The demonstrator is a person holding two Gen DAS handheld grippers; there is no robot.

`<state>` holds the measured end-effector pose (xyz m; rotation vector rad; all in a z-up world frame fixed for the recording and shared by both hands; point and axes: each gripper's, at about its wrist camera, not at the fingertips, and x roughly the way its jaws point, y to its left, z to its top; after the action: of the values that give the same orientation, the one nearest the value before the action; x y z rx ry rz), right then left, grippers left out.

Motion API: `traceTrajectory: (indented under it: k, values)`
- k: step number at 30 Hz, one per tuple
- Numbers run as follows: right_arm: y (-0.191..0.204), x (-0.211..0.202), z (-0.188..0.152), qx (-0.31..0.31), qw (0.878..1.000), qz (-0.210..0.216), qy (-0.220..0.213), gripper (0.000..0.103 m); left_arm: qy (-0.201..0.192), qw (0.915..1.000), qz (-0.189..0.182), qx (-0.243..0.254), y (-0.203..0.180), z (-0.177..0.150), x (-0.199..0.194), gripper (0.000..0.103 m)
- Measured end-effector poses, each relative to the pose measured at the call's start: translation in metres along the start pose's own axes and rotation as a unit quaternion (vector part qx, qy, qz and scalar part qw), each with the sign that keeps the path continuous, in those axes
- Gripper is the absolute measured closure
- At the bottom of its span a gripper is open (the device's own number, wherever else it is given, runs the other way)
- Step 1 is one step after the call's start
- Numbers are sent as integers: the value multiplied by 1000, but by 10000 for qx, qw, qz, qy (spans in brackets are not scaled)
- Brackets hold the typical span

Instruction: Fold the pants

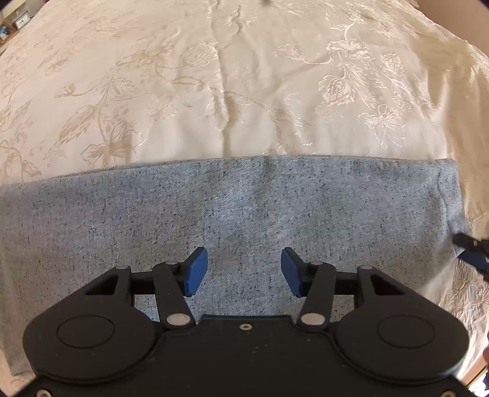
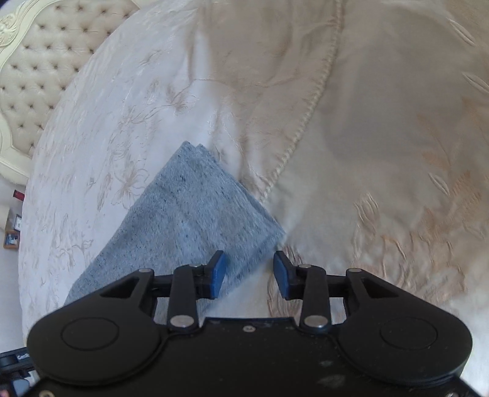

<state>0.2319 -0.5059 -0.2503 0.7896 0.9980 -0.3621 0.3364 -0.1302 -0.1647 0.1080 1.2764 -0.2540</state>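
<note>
I see a big bed with a cream bedspread [image 1: 244, 76] that has shiny flowers and leaves sewn into it. A twisted cord seam [image 2: 308, 116] runs across the cover. At the top is a soft headboard [image 2: 42, 61] with little buttons and a carved pale frame. Small things sit on a side shelf [image 1: 15, 24], too blurry to name. Bright daylight falls on the bed.

Both wrist views look steeply down past their own claw – close above the pants [image 1: 244, 207] on the bed [image 1: 244, 91], which they share.
</note>
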Motion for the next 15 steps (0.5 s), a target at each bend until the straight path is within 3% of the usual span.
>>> traceTrajectory:
  k: [9,12,15]
  values:
    - [0,21,32,313,9994,109,-124,63,-304,9985,175,430,-29,32,19,46]
    - [-1,17,27,4,9999,57,-113,74,-246,9988,293,301,-29,51,41,46]
    - [0,16,24,-206,9998,16,-60,84,146,9992,346,134,-23,63,73,43]
